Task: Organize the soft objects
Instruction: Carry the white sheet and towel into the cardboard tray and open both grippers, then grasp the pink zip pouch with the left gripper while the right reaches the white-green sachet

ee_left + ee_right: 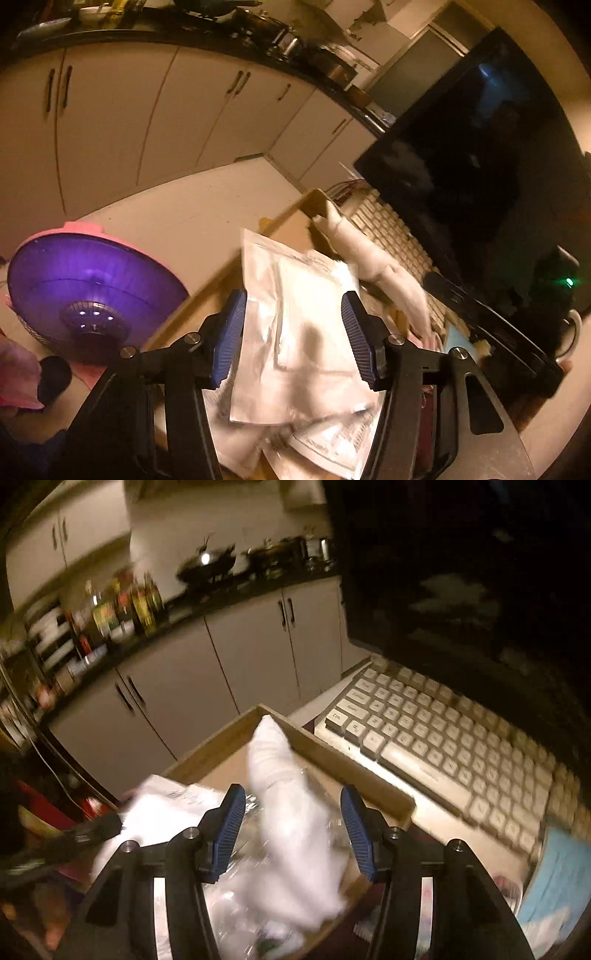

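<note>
A cardboard box (pixel 354 775) holds white soft things. In the left wrist view my left gripper (pixel 293 332) is open above a white plastic-wrapped packet (pixel 295 325), which lies between the blue pads without being pinched. A white sock-like cloth (pixel 373 258) drapes over the box's far side. In the right wrist view my right gripper (pixel 291 829) is open over the same white cloth (pixel 284 794), which stands up between the fingers. More clear-wrapped packets (pixel 166 805) lie in the box to the left, where the left gripper's black tip (pixel 99 827) shows.
A white keyboard (pixel 443 738) lies right of the box under a dark monitor (pixel 480 166). A purple fan (pixel 85 291) stands on the floor at left. A light blue item (pixel 557 878) sits at the right. Kitchen cabinets (pixel 147 110) run behind.
</note>
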Available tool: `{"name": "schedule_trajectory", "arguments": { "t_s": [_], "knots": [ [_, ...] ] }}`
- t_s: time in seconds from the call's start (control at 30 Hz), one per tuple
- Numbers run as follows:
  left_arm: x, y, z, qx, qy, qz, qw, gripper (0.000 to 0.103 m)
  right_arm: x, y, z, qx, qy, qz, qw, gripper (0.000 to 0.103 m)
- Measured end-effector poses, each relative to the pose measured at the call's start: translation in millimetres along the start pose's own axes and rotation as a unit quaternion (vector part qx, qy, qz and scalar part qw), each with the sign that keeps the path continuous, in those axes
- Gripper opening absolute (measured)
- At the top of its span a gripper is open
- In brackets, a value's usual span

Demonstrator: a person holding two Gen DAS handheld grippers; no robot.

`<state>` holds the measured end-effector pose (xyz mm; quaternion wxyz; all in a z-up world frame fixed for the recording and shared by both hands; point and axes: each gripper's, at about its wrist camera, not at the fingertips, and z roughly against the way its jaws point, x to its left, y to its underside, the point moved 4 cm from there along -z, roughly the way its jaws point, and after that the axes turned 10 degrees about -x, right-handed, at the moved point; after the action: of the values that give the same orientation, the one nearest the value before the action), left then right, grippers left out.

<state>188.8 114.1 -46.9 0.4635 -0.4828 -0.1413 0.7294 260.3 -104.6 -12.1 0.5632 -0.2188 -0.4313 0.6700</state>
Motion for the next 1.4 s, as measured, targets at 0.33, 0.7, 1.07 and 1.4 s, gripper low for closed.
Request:
{"name": "schedule_trajectory", "arguments": {
  "t_s": [0.33,0.7,1.07,1.4],
  "knots": [
    [-33,43,73,-0.084,-0.014,-0.091,0.9922,0.054,-61,56,123,-0.054,0.008,-0.048,0.997,0.056],
    [-125,93,38,0.047,0.108,-0.123,0.9854,0.054,-173,99,136,-0.072,0.111,-0.177,0.975,0.056],
    [-202,137,-87,0.163,0.121,-0.132,0.9702,0.054,-208,112,152,-0.103,0.119,-0.242,0.957,0.056],
    [-211,145,-143,0.212,0.123,-0.092,0.9651,0.054,-164,114,115,-0.038,0.037,-0.170,0.984,0.031]
  ]
}}
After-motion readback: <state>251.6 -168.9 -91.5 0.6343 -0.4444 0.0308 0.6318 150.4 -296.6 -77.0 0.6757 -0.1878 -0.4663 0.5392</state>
